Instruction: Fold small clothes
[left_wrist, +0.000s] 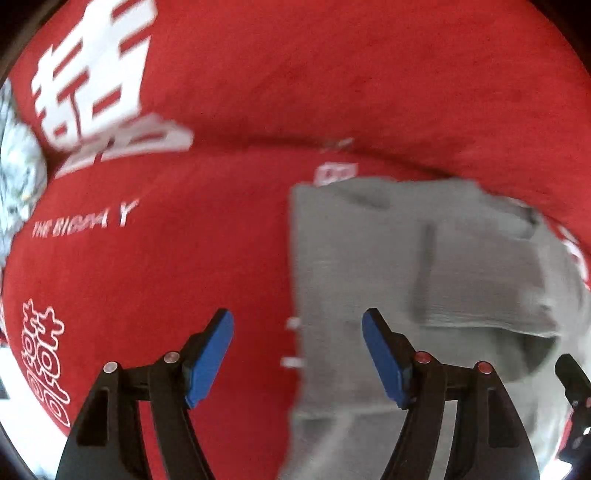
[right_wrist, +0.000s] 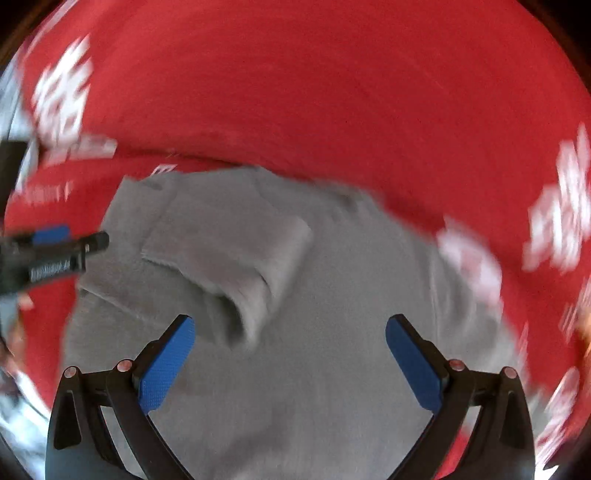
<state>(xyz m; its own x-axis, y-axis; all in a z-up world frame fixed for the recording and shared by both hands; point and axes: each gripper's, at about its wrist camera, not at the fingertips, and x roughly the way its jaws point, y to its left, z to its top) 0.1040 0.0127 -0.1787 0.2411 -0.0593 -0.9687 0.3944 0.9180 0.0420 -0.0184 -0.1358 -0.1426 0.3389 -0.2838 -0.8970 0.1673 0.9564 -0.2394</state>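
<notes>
Your work surface is a red cloth (left_wrist: 229, 258) printed with white characters and lettering; what lies beneath it cannot be determined. A pale patterned fabric (left_wrist: 18, 173) shows at its left edge. The grey garment (right_wrist: 295, 369) lies flat on the cloth, one sleeve (right_wrist: 236, 254) folded across it. Your left claw (left_wrist: 297, 354) and right claw (right_wrist: 290, 360) both stand released above it, gripping nothing.
</notes>
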